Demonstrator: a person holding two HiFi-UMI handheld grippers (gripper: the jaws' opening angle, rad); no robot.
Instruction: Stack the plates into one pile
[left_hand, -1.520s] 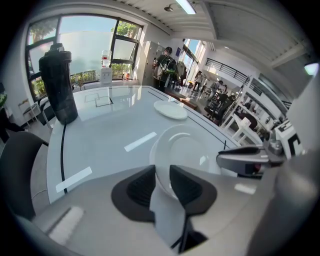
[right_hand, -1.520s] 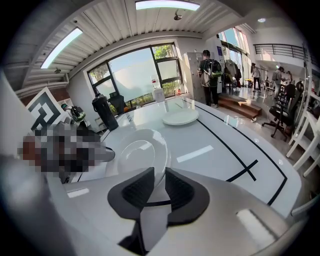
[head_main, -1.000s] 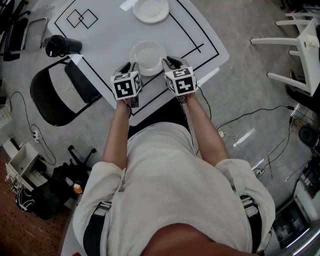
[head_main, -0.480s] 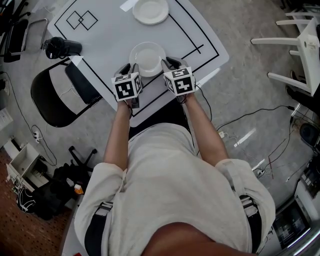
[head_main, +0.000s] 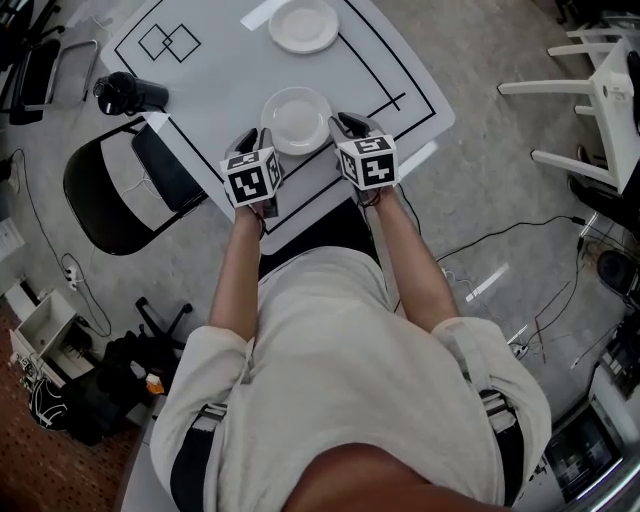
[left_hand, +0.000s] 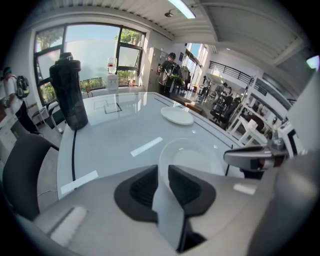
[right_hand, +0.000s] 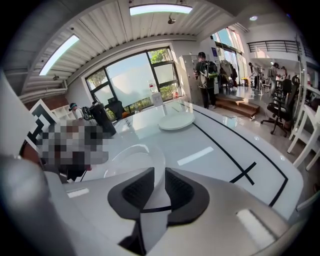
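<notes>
Two grippers hold the near plate (head_main: 296, 120) over the white table (head_main: 220, 70). The left gripper (head_main: 258, 140), at the rim's 8 o'clock, has just been closing and clamps it. The right gripper (head_main: 340, 125) clamps the rim at 3 o'clock. The far plate (head_main: 303, 25) lies at 12 o'clock, well apart.

The table (head_main: 220, 70) is white, ruled with thin black lines, with two overlapping black square outlines near one corner. The near plate (head_main: 296, 118) and the far plate (head_main: 303, 24) are both plain white. The bottle (head_main: 128, 93) is black. The folding chair (head_main: 115, 190) is black and grey. The left cube (head_main: 250, 177) and the right cube (head_main: 367, 162) are white with bold black square markers. The person's shirt (head_main: 330, 350) is cream, the floor (head_main: 480, 200) mottled grey, the side chair (head_main: 610, 90) white.
</notes>
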